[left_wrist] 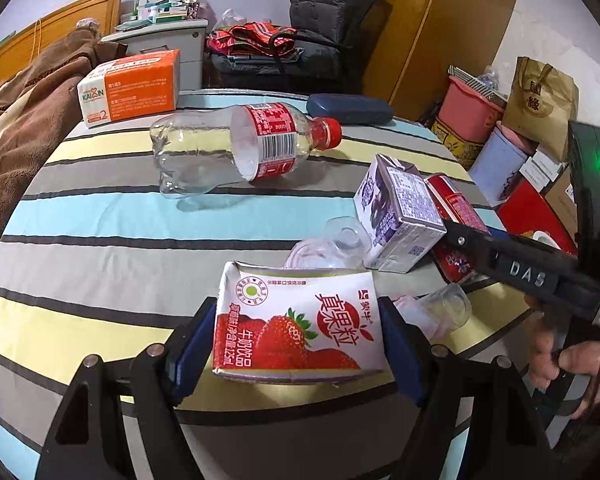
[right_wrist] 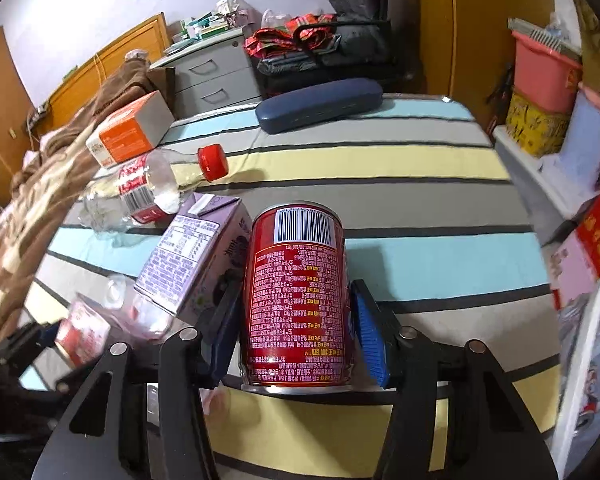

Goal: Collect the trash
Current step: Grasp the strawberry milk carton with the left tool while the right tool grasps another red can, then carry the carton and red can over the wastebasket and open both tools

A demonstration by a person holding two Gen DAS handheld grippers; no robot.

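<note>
A strawberry milk carton [left_wrist: 296, 320] lies on the striped table [left_wrist: 100, 240], and my left gripper [left_wrist: 296, 308] is shut on it, a blue pad against each side. In the right wrist view a red can [right_wrist: 296, 300] stands upright between the pads of my right gripper [right_wrist: 296, 286], which press on its sides. A purple drink carton [right_wrist: 196, 256] leans against the can's left side. The left wrist view shows that same purple carton [left_wrist: 396, 216] with the red can [left_wrist: 456, 204] behind it and my right gripper's finger [left_wrist: 500, 264] over it. An empty clear bottle [left_wrist: 228, 148] with a red cap lies further back.
Crumpled clear plastic cups [left_wrist: 332, 244] lie between the two cartons. An orange box [left_wrist: 132, 88] and a dark blue glasses case [left_wrist: 348, 108] sit at the table's far edge. A brown blanket [left_wrist: 28, 120] lies to the left. Boxes and a pink bin [left_wrist: 468, 108] stand to the right.
</note>
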